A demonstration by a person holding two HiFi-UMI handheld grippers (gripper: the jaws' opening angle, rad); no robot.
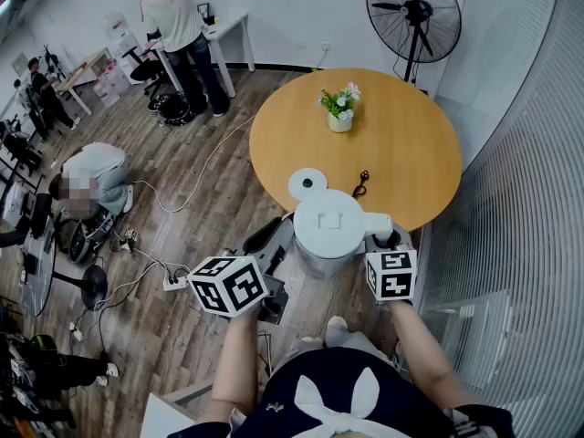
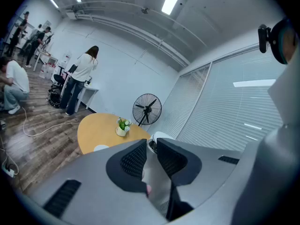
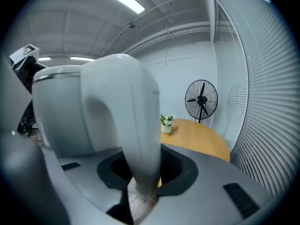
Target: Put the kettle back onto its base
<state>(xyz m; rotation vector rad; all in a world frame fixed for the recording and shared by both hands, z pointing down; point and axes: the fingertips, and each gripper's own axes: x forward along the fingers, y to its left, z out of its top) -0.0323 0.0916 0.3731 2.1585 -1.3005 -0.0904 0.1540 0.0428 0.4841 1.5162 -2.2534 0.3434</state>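
Observation:
The white kettle hangs in the air just off the near edge of the round wooden table. My right gripper is shut on the kettle's handle, which fills the space between its pads; the kettle's body looms at the left. The white round base lies on the table's near left edge, just beyond the kettle, and also shows as the base. My left gripper sits by the kettle's left side, its jaws a narrow gap apart with nothing gripped.
A small flower pot stands mid-table and a black cord lies near the base. A standing fan is behind the table, blinds at the right. A person stands and another crouches at the left; cables and a power strip lie on the floor.

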